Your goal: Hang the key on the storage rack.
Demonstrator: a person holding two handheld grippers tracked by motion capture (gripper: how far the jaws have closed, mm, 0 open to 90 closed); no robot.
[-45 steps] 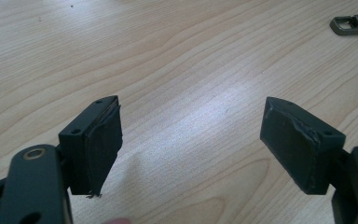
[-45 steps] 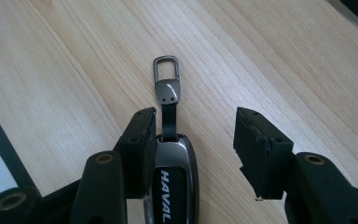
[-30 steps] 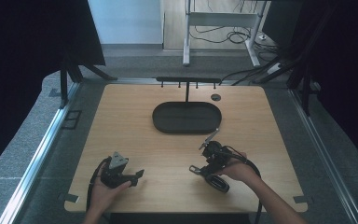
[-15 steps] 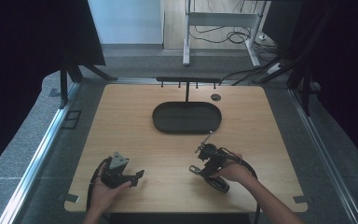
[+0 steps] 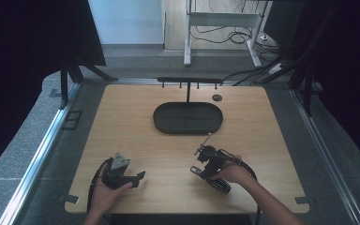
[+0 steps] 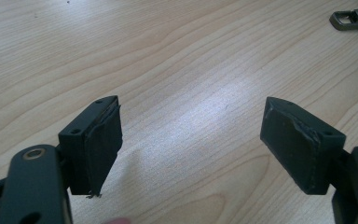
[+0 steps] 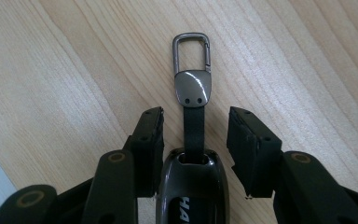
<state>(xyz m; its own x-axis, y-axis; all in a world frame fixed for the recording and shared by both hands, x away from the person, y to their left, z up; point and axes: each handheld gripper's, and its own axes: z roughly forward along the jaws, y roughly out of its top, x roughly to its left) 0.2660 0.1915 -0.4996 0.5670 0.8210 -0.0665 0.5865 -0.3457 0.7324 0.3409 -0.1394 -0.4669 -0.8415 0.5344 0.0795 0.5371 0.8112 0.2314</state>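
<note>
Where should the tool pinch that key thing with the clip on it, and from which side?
Best on the wide dark body of the key fob, which already lies between the right tool's jaws. They have just been closing, but gaps show on both sides. Come straight down, one jaw on each long side. The strap and metal clip look thin and floppy, so probably poor grips.

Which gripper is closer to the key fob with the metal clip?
The right. The right gripper has the key fob lying between its open jaws, which have just been closing. The left gripper sits apart from it, across the table.
</note>
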